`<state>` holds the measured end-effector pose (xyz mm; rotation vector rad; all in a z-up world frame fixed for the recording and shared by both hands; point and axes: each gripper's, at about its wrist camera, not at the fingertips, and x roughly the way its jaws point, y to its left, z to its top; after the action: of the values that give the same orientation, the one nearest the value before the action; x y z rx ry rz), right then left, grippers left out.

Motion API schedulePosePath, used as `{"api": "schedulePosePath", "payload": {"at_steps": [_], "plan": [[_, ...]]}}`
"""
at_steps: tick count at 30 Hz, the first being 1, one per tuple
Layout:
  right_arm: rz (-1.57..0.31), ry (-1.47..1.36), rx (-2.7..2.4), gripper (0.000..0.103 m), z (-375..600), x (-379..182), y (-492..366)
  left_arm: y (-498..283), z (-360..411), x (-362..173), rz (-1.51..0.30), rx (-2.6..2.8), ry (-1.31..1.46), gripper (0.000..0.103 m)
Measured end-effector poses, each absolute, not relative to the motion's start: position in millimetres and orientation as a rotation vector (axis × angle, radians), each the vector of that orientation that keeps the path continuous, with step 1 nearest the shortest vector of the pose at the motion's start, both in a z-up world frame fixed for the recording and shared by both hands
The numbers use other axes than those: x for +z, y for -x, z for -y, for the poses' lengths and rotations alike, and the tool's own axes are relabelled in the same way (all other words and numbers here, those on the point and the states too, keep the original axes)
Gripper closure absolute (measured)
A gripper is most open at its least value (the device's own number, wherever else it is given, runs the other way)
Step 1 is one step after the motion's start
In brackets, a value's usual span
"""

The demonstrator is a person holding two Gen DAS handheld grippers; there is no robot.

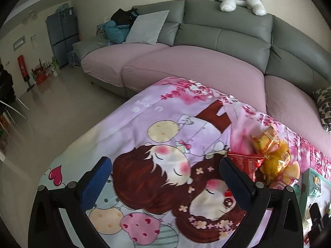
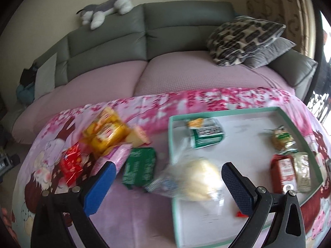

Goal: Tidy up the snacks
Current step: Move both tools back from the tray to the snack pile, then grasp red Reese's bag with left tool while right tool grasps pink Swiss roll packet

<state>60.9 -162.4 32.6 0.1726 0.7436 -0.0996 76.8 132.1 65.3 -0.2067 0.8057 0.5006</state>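
The right gripper (image 2: 165, 184) hangs spread over a blurred bun bag (image 2: 194, 183). Perhaps five snacks sit in the tray (image 2: 227, 111); the pile (image 2: 107, 136) at ten o'clock remains.

soft, even daylight in both views, no hard shadows. brightest at the right edge of the right wrist view, blown out beside the curtain (image 2: 275, 10). pale sheen on the floor tiles (image 1: 51, 95) in the left wrist view. strong fisheye bending, with the sofa (image 1: 217, 33) curved and black vignette in the corners. left wrist view fairly sharp. right wrist view smeared by motion blur: yellow packets (image 2: 107, 134), green packet (image 2: 140, 165) and clear bag of bread (image 2: 196, 177) soft-edged, print unreadable
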Motion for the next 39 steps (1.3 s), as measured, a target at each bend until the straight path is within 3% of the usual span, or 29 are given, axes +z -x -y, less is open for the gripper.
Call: {"api": "schedulePosePath", "payload": {"at_steps": [17, 39], "plan": [[-0.770, -0.093, 0.049, 0.000, 88, 18, -73, -88, -144, 51, -0.828, 0.451, 0.262, 0.000], [-0.813, -0.057, 0.022, 0.000, 84, -2, -105, -124, -113, 21, -0.860, 0.295, 0.319, 0.000]]}}
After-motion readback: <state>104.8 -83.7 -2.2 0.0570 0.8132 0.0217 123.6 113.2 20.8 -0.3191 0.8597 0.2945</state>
